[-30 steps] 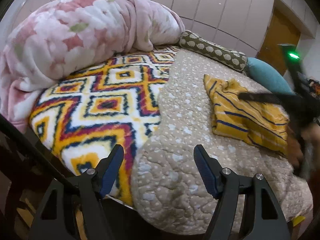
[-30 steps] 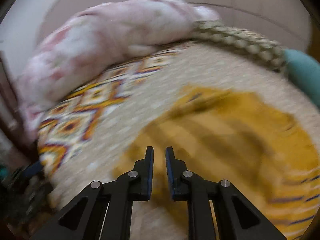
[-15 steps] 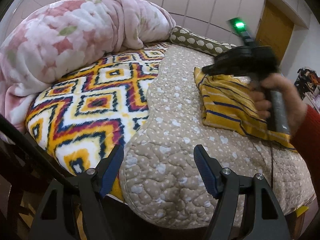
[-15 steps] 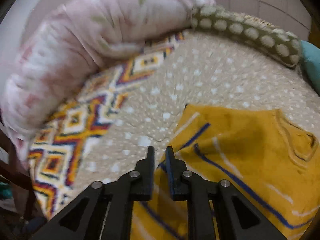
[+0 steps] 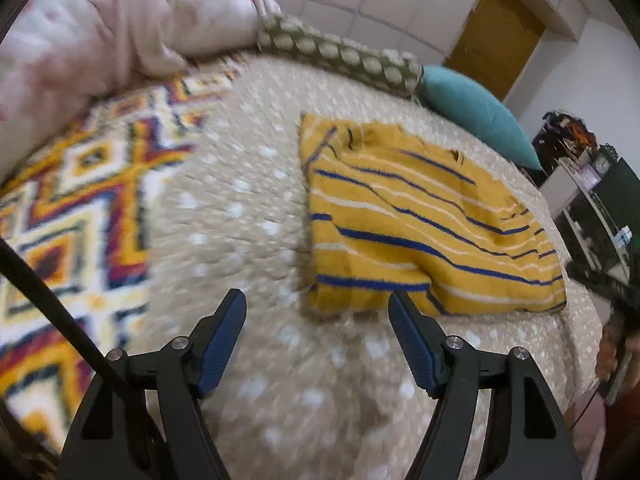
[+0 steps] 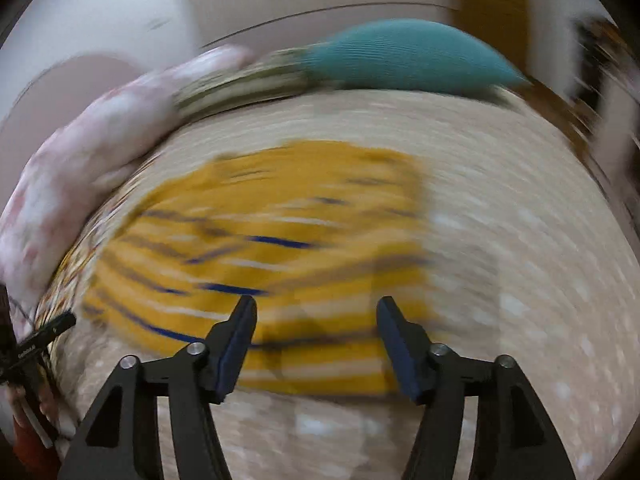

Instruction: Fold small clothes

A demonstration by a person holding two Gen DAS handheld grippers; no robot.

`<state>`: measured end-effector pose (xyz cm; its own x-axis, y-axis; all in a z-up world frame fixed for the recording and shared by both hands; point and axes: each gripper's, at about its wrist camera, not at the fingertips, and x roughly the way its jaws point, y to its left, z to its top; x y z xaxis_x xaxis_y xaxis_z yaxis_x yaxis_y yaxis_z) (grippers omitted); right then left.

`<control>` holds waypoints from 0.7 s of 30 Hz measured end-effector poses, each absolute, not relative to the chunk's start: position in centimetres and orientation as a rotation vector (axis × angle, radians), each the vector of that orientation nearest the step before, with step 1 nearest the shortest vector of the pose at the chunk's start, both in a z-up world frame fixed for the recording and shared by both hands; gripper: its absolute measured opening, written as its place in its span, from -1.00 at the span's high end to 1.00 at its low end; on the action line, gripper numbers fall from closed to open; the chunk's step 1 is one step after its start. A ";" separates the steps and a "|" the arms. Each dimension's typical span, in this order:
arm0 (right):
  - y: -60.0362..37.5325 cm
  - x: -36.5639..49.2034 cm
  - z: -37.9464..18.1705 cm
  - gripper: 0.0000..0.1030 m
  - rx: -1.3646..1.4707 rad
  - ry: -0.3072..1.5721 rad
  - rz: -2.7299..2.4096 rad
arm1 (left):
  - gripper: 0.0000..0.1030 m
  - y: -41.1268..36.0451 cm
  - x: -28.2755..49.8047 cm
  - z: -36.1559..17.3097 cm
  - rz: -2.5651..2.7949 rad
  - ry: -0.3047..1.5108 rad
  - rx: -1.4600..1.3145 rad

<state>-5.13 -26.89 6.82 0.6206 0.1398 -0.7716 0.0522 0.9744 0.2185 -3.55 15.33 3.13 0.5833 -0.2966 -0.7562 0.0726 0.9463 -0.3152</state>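
A small yellow garment [image 5: 416,224] with blue and white stripes lies folded on the beige dotted quilt [image 5: 248,208]. My left gripper [image 5: 318,338] is open and empty, just short of the garment's near left corner. In the right wrist view the same garment [image 6: 272,248] is blurred by motion. My right gripper [image 6: 316,340] is open and empty, over the garment's near edge.
A pink floral duvet [image 5: 100,28] is piled at the back left. A patterned orange blanket [image 5: 72,200] covers the bed's left side. A dotted bolster [image 5: 340,56] and a teal pillow [image 5: 476,112] lie along the far edge. Furniture [image 5: 592,200] stands at right.
My left gripper has moved forward and right toward the garment. My right gripper has opened and swung back to the garment's near right side.
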 end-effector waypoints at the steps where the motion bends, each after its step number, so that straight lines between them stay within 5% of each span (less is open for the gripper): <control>1: -28.3 -5.4 6.4 -0.34 0.260 0.909 0.025 | -0.40 14.9 -2.8 2.7 -0.226 0.943 -0.265; 2: -29.7 -5.9 5.8 -0.34 0.295 0.922 0.007 | -0.37 14.5 -2.2 2.3 -0.238 0.953 -0.258; 4: -31.1 -6.3 4.6 -0.34 0.350 0.942 0.011 | 0.17 13.7 -1.6 2.1 -0.230 0.964 -0.223; 5: -31.0 -6.4 4.3 -0.34 0.359 0.945 0.023 | 0.71 13.4 -1.1 2.0 -0.206 0.990 -0.199; 6: -30.7 -6.1 3.8 -0.23 0.370 0.950 0.062 | 0.77 13.5 -0.8 2.0 -0.194 1.005 -0.205; 7: -30.5 -6.0 3.6 -0.03 0.375 0.952 0.085 | 0.81 13.9 -0.5 2.2 -0.178 1.011 -0.227; 8: -30.0 -5.6 3.3 0.44 0.374 0.963 0.111 | 0.85 14.3 -0.3 2.5 -0.145 1.014 -0.235; 9: -29.7 -5.2 3.2 0.70 0.349 0.973 0.098 | 0.85 14.6 -0.3 2.8 -0.105 1.007 -0.223; 15: -33.7 -6.9 2.4 0.81 0.457 0.945 0.026 | 0.75 15.1 -1.9 4.1 -0.068 0.980 -0.198; 17: -34.5 -8.0 3.0 0.55 0.491 0.914 0.051 | 0.70 15.1 -2.8 4.7 -0.052 0.954 -0.183; 19: -34.7 -9.0 3.9 0.53 0.481 0.880 0.039 | 0.59 15.1 -3.9 5.4 -0.026 0.931 -0.162; 21: -34.4 -10.3 4.6 0.28 0.505 0.853 0.083 | 0.19 15.1 -5.3 6.0 -0.031 0.911 -0.177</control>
